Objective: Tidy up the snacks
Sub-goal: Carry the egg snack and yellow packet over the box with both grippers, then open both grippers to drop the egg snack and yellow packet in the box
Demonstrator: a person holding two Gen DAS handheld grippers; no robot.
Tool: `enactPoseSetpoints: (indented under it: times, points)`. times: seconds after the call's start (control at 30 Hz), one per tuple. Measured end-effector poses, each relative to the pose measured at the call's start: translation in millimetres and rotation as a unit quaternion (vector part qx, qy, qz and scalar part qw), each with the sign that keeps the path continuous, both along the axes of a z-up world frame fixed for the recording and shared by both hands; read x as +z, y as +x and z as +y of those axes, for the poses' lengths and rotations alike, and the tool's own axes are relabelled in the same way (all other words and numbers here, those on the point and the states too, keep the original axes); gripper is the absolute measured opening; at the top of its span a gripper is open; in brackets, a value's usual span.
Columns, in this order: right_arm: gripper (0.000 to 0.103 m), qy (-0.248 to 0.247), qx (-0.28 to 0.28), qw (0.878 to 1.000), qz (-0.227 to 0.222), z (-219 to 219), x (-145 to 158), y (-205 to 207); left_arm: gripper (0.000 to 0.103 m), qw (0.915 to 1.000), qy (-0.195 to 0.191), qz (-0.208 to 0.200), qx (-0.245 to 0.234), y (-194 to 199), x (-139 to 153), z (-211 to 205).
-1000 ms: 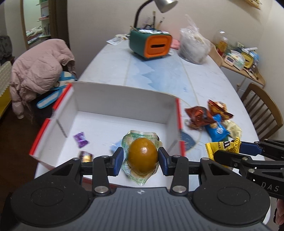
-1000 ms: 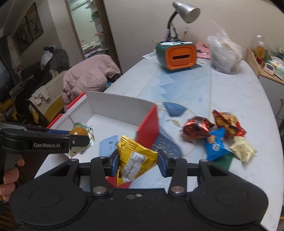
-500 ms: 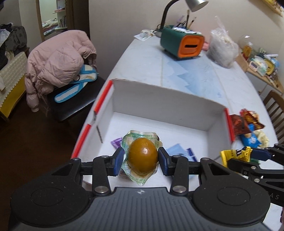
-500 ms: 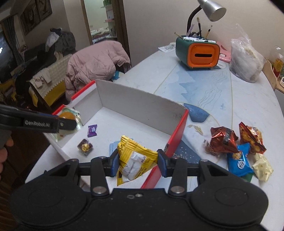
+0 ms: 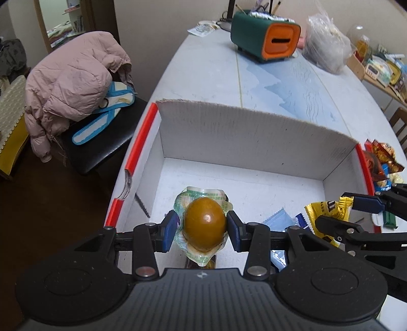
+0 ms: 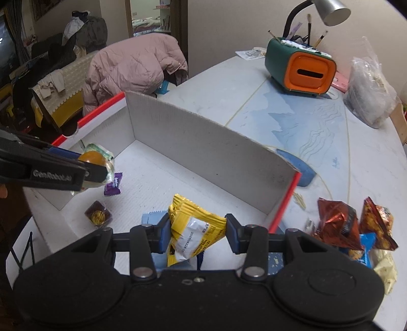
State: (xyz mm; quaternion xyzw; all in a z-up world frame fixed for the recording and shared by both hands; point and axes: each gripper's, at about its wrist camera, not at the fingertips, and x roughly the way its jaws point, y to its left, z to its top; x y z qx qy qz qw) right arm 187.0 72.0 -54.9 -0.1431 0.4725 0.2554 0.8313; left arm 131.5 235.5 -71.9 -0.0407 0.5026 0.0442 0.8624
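Two hand-held grippers [image 5: 201,230] [image 6: 195,233] — each clamps one snack — over one box [image 5: 254,132].

Left of the tongs, a pink padded jacket [image 5: 73,84] drapes a black chair [image 5: 101,142] on dark floor [image 5: 51,216]; beyond them, beige wall [image 6: 229,23].

You see a green and orange pen holder [image 6: 300,68] and a clear plastic bag [image 6: 371,94] on the table [image 6: 368,163], a pink jacket [image 5: 73,84] draped over a chair [image 5: 101,145].

R tongs [image 6: 195,234] clamp yellow snack pkt [image 6: 194,230] over white box [image 6: 203,142]; L tongs [image 6: 98,165] grip egg pkt [image 6: 95,159].
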Motion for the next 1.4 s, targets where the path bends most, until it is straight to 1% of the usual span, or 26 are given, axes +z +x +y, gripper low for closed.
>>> enactPoseSetpoints:
  times: [0.23,0.37,0.67,0.77,1.0,1.13,1.27,1.4]
  points:
    - [0.042,-0.020,0.005,1.000,0.016,10.2,-17.3,9.1,0.042,0.9994,0.003,0.030,-0.015,17.1,-19.0,0.4]
    - [0.043,-0.038,0.010,0.999,0.004,14.2,-21.0,10.7,0.042,0.9986,0.000,0.049,-0.019,23.4,-28.0,0.6]
    - [0.046,-0.070,0.021,0.997,-0.003,20.8,-26.0,10.5,0.042,0.9972,0.012,0.068,-0.028,29.1,-41.4,-3.0]
    - [0.046,-0.073,0.022,0.997,-0.003,21.3,-26.1,10.3,0.042,0.9970,0.013,0.070,-0.029,30.6,-43.1,-4.1]
    - [0.049,-0.055,0.019,0.998,0.002,15.6,-22.7,10.9,0.043,0.9976,0.007,0.062,-0.032,26.3,-40.5,-4.1]
    - [0.053,-0.039,0.010,0.999,0.006,10.7,-18.2,8.4,0.044,0.9983,0.006,0.046,-0.037,20.5,-32.8,-6.4]
    - [0.055,-0.021,0.001,1.000,0.007,4.2,-11.8,4.5,0.048,0.9986,0.005,0.031,-0.043,13.5,-23.0,-9.5]
    - [0.058,-0.003,-0.005,1.000,0.004,-2.0,-1.5,-1.2,0.049,0.9986,0.002,0.016,-0.050,4.8,-12.4,-12.9]
